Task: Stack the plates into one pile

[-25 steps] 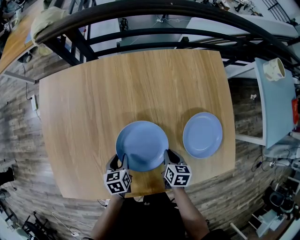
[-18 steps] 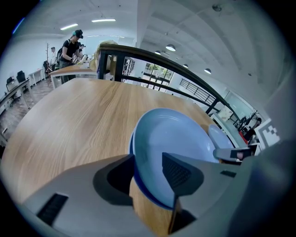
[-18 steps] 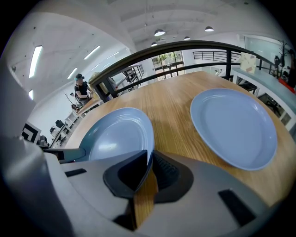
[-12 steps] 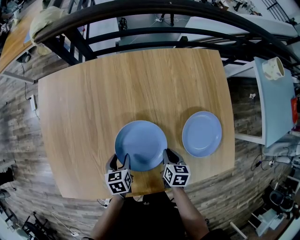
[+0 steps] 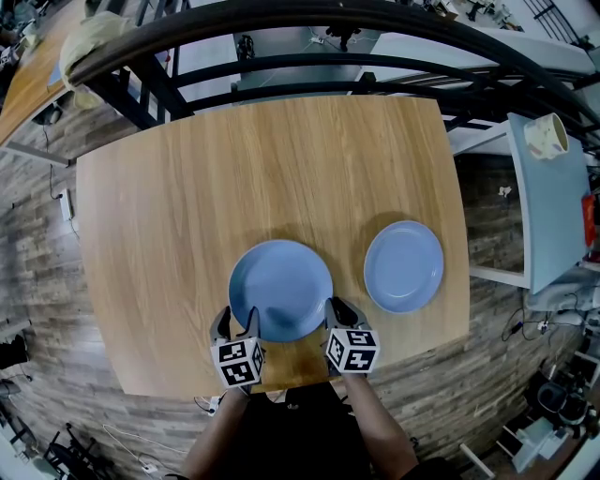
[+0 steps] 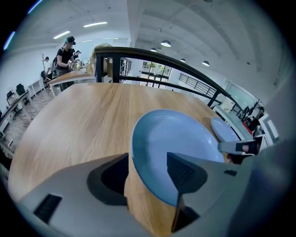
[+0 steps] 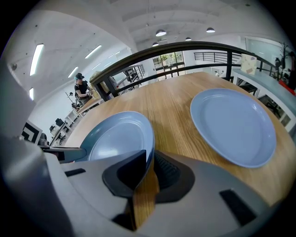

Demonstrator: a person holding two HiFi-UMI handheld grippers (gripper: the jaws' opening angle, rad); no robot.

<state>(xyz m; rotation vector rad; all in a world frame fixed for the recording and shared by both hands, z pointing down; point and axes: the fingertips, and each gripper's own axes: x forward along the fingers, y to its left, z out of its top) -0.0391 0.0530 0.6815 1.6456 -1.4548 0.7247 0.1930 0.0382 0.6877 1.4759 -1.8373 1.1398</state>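
Note:
A darker blue plate [image 5: 281,289] lies near the front edge of the wooden table [image 5: 187,206], with a paler blue plate [image 5: 404,266] flat to its right. My left gripper [image 5: 237,324] is at the dark plate's near-left rim. Its jaws have just been opening and stand wide, the rim between them but not pressed; in the left gripper view the plate [image 6: 180,134] passes between the pads of my left gripper [image 6: 148,178]. My right gripper [image 5: 336,315] is shut on the near-right rim. In the right gripper view my right gripper [image 7: 150,172] pinches the plate [image 7: 118,136], with the pale plate [image 7: 233,125] beside it.
The table's front edge runs just under both grippers. A dark curved railing [image 5: 309,19] borders the far side. A light blue side table [image 5: 553,206] with a cup [image 5: 548,139] stands to the right. People stand at a far bench [image 6: 67,53].
My left gripper's jaws have spread apart around the plate's rim. The plates and my right gripper have stayed where they were.

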